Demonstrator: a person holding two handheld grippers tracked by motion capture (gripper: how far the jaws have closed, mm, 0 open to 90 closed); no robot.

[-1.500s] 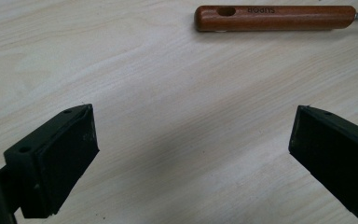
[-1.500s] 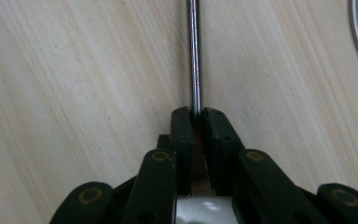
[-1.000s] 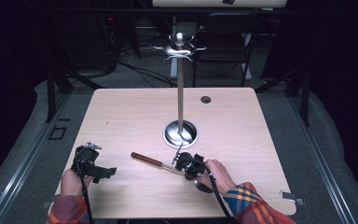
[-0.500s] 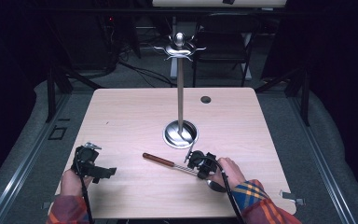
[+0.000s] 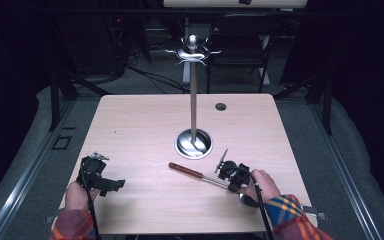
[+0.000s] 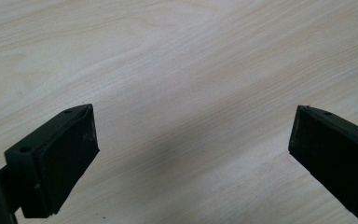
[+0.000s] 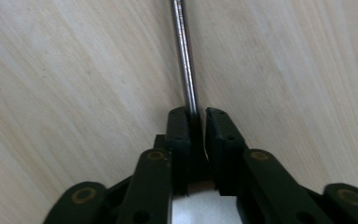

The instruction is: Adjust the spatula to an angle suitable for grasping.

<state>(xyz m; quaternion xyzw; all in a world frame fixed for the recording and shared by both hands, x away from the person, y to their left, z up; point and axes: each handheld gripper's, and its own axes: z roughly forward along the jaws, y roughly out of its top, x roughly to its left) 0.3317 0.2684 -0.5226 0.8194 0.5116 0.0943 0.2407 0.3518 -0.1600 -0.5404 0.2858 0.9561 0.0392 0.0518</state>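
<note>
Pale wood table point(image 5: 130, 125) in a dark room, high view: tall metal stand point(image 5: 193, 100) at centre. Ladle point(image 5: 200, 174) lies near the front edge, red handle pointing left. Right gripper point(image 5: 228, 172) on its shaft; left gripper point(image 5: 111, 184) apart.
Left gripper view: jaws spread wide over bare wood.
Right gripper view: jaws clamped on the steel shaft point(image 7: 184, 56).

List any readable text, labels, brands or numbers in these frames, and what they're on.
None readable.
Table: bare wood grain, no print.
Stand: plain metal, no marking.
Utensil: brown handle and steel shaft, no stamp visible.
Left gripper and right gripper: black jaws with screws, no labels.
Dark gear behind the table: too dim and small to tell.
</note>
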